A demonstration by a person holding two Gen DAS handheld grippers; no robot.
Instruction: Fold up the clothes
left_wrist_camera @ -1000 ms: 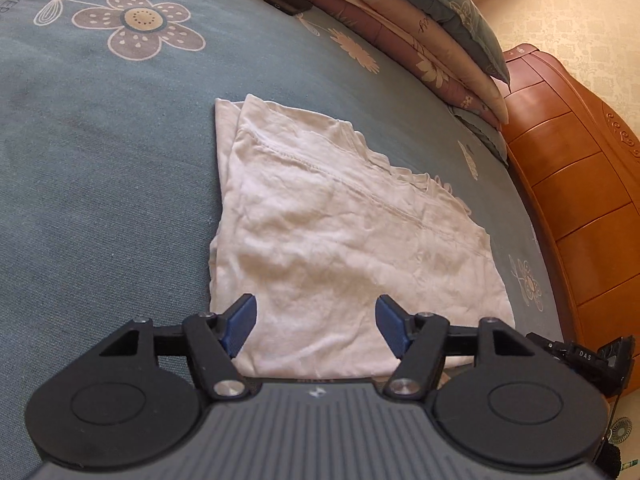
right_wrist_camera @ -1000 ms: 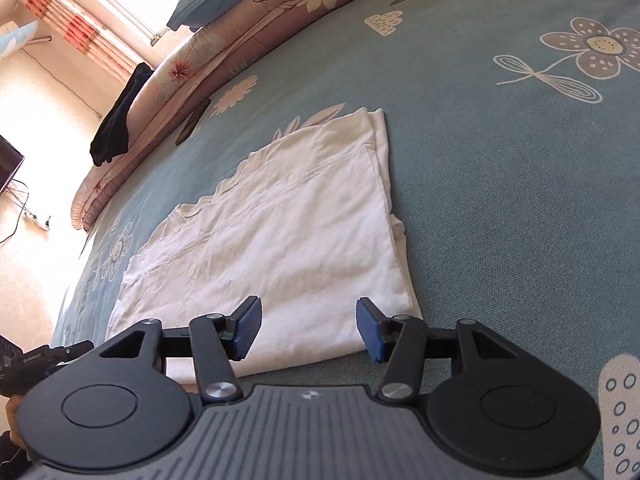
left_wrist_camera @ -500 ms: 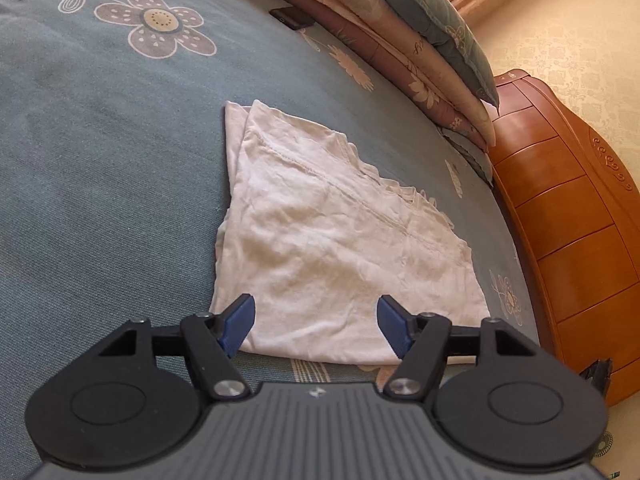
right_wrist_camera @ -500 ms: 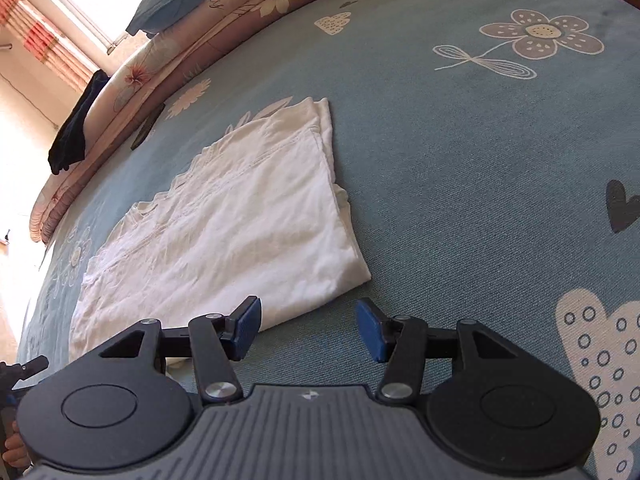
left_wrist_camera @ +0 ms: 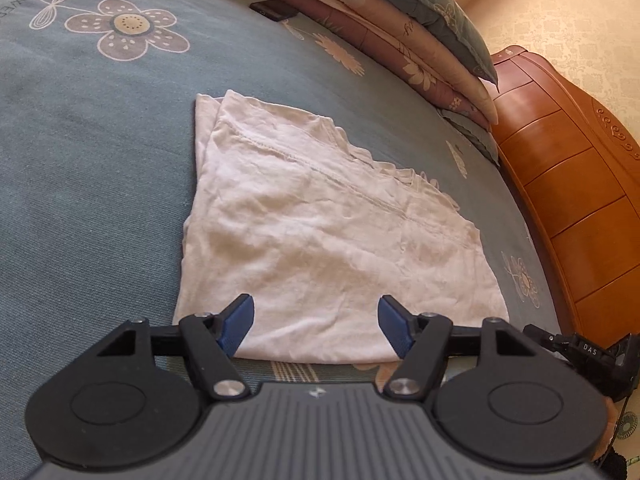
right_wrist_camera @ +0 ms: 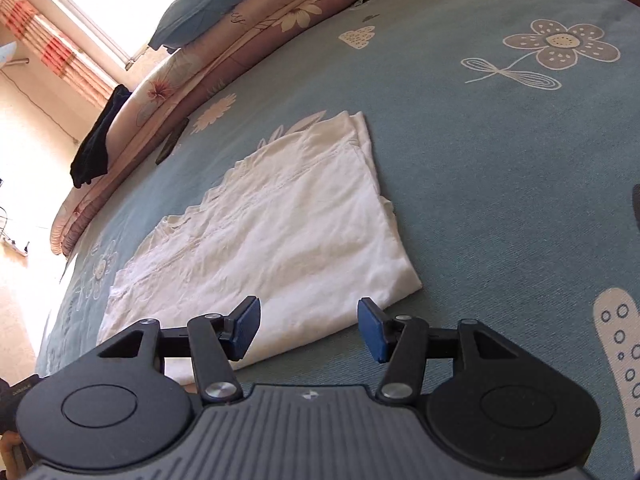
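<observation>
A white garment [left_wrist_camera: 320,232] lies folded flat on the blue-green bedspread [left_wrist_camera: 80,160]. In the left wrist view my left gripper [left_wrist_camera: 316,326] hovers over the garment's near edge, open, with nothing between its blue pads. In the right wrist view the same garment [right_wrist_camera: 272,240] stretches away to the left. My right gripper [right_wrist_camera: 308,326] stands open above its near right corner, its left pad [right_wrist_camera: 246,324] over the cloth and its right pad [right_wrist_camera: 372,328] over bare bedspread. The right gripper [left_wrist_camera: 588,354] shows at the lower right edge of the left wrist view.
Folded quilts and pillows [left_wrist_camera: 400,20] line the far side of the bed, with a dark phone [left_wrist_camera: 274,10] beside them. A wooden headboard [left_wrist_camera: 568,168] rises on the right. A black garment [right_wrist_camera: 96,140] hangs over the quilt's end near the window [right_wrist_camera: 108,4].
Both grippers drifted sideways and back: the left view now sits nearer the garment than half a second ago, and the right view has swung back left so its left pad is over the cloth again. Both stayed open.
</observation>
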